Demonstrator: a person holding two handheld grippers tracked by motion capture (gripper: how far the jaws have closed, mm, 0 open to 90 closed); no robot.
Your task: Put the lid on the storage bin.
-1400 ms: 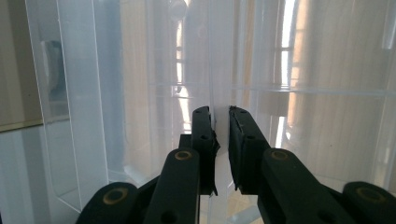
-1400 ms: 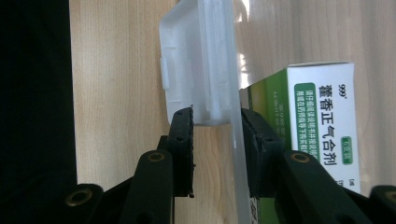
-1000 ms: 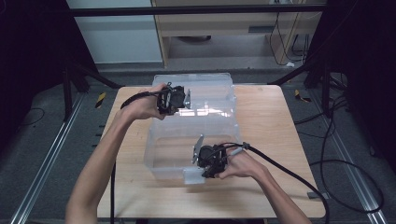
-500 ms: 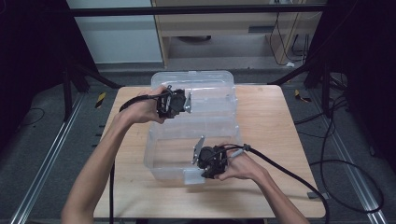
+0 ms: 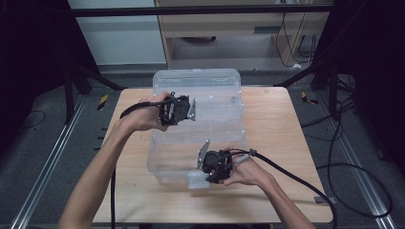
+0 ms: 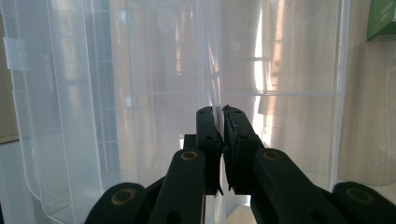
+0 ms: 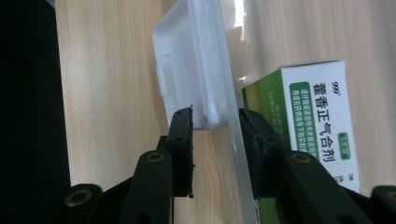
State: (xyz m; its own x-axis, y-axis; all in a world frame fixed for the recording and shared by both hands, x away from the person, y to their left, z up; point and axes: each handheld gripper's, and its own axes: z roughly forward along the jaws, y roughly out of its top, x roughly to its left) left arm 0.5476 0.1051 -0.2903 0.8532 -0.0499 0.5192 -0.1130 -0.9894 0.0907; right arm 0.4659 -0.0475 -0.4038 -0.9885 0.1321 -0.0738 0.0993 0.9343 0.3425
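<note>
Clear plastic fills the middle of your wooden table (image 5: 282,143): a transparent storage box (image 5: 191,157) with its transparent lid (image 5: 210,93) swung open toward the far edge, so box and lid together run with their long axis from your side of the table away from you. Your left gripper (image 5: 191,109) (image 6: 219,116) reaches in level from the left, pointing toward the right of the high view, and its jaws are clenched on a thin clear edge where lid and box meet; in the left gripper view that edge rises straight up between the two pads. Your right gripper (image 5: 205,162) (image 7: 215,122) sits at the box's near right corner, pointing left, with its jaws set either side of the white latch flap (image 7: 191,65) and the clear wall behind it; the jaw on the right of its view lies against the wall, while whether the other pad presses on the flap cannot be told. Just behind that wall, inside the box, lies a green-and-white medicine carton (image 7: 322,121) with printed Chinese characters, its long side running along the wall.
</note>
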